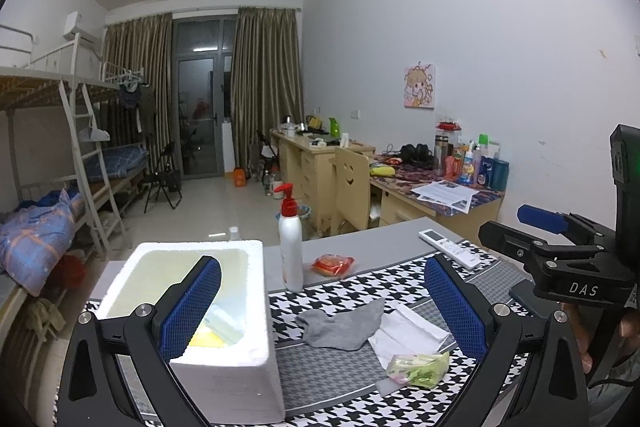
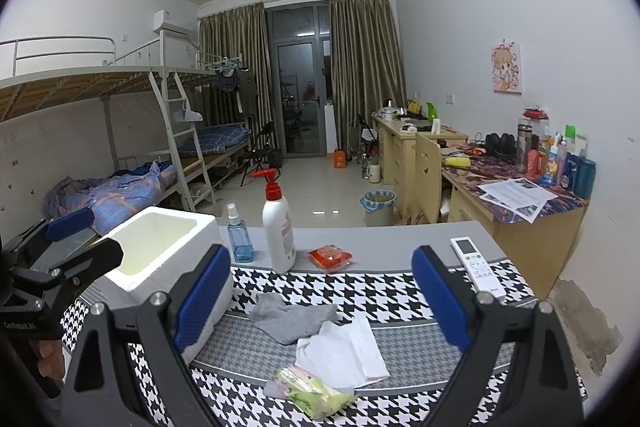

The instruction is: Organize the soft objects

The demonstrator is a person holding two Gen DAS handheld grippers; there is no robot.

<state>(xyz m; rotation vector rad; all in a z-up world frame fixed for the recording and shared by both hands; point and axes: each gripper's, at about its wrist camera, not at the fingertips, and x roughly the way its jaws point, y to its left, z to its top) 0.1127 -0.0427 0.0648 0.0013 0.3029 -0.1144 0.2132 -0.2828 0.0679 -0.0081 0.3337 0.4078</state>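
A white pump bottle (image 2: 279, 231) with a red top stands on the counter (image 2: 400, 237) beside a blue spray bottle (image 2: 239, 241); a white remote (image 2: 477, 267) lies near the right edge.

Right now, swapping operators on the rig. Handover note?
Left gripper: open, empty, raised over the mat.
Right gripper: open, empty, raised over the mat.
Foam box at mat's left; a pale block and something yellow already lie inside.
Still loose on the houndstooth mat: grey sock, white tissue overlapping it, green packet, red packet farther back.
Left: likely move these into the box, sock first.
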